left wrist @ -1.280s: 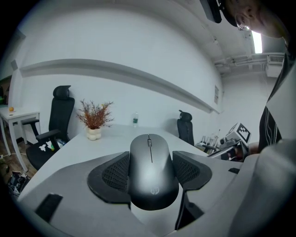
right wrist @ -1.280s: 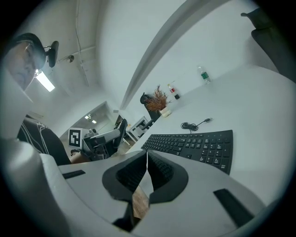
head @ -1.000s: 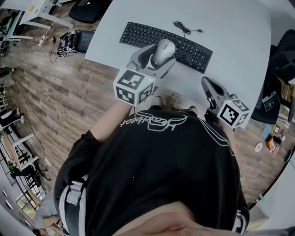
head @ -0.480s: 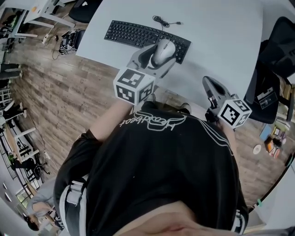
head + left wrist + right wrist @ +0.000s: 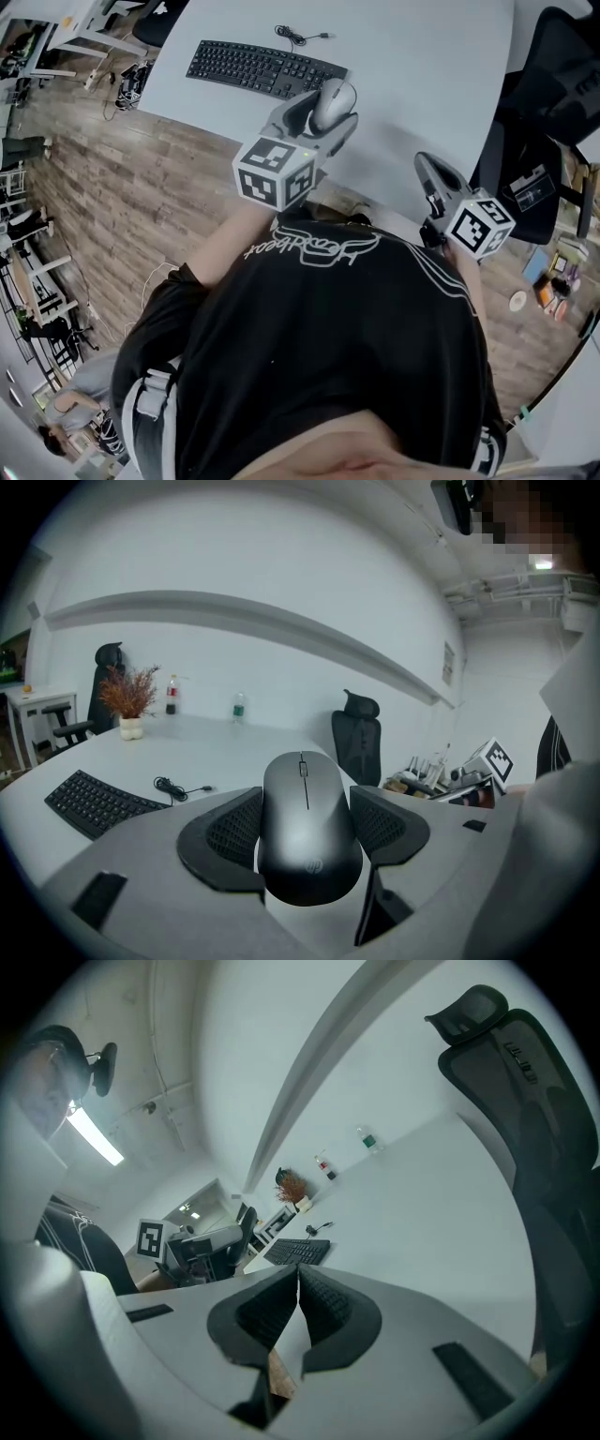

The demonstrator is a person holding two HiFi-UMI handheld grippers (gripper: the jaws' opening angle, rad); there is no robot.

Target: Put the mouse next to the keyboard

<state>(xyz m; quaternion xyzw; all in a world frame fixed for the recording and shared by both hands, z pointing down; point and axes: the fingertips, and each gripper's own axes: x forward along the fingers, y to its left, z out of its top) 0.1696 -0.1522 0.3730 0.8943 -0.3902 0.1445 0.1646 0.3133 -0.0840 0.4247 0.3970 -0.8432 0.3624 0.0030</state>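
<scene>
A grey mouse point(image 5: 332, 102) point(image 5: 307, 827) is clamped between the pads of my left gripper point(image 5: 323, 111) point(image 5: 309, 832), held in the air over the near edge of the white table point(image 5: 412, 84). The black keyboard point(image 5: 264, 68) point(image 5: 94, 803) lies on the table to the left of the mouse, its cable point(image 5: 302, 36) coiled behind it. My right gripper point(image 5: 429, 180) point(image 5: 298, 1321) hangs off the table's near right edge with its jaws pressed together and nothing between them.
A black office chair point(image 5: 542, 141) point(image 5: 525, 1129) stands at the table's right side. A potted plant point(image 5: 129, 700) and two bottles point(image 5: 172, 696) stand at the table's far end. Wooden floor point(image 5: 122, 187) lies to the left, with desks and cables beyond.
Both grippers have shifted to the right along the table. The keyboard now lies farther left of the held mouse, and the chair has come closer to the right gripper.
</scene>
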